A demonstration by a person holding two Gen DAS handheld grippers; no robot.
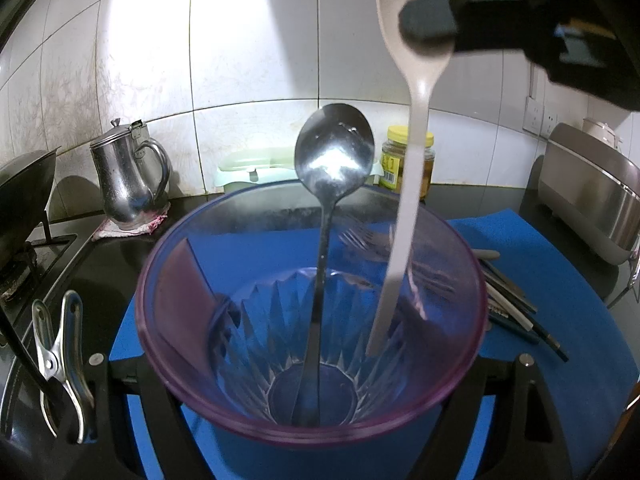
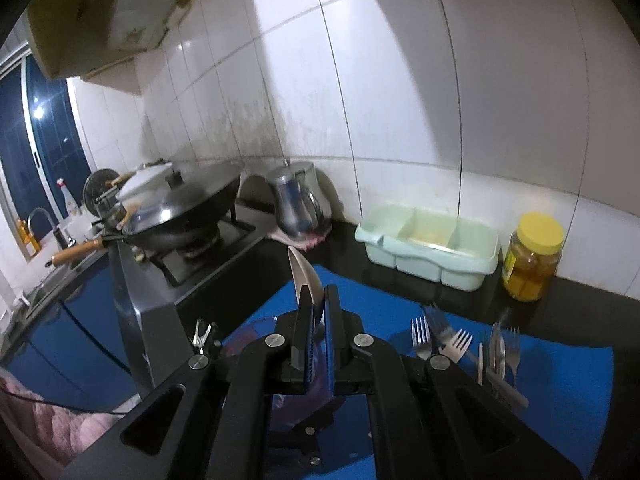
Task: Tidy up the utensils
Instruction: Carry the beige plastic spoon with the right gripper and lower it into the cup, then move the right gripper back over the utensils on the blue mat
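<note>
My left gripper (image 1: 316,364) clasps the clear purple-rimmed plastic cup (image 1: 312,320) over the blue mat (image 1: 560,300), a steel spoon (image 1: 334,152) standing inside. My right gripper (image 2: 317,312) pinches the beige plastic spoon (image 1: 416,120), its handle dipping into the cup at two o'clock. Metal forks (image 2: 444,340) lie at three o'clock.
</note>
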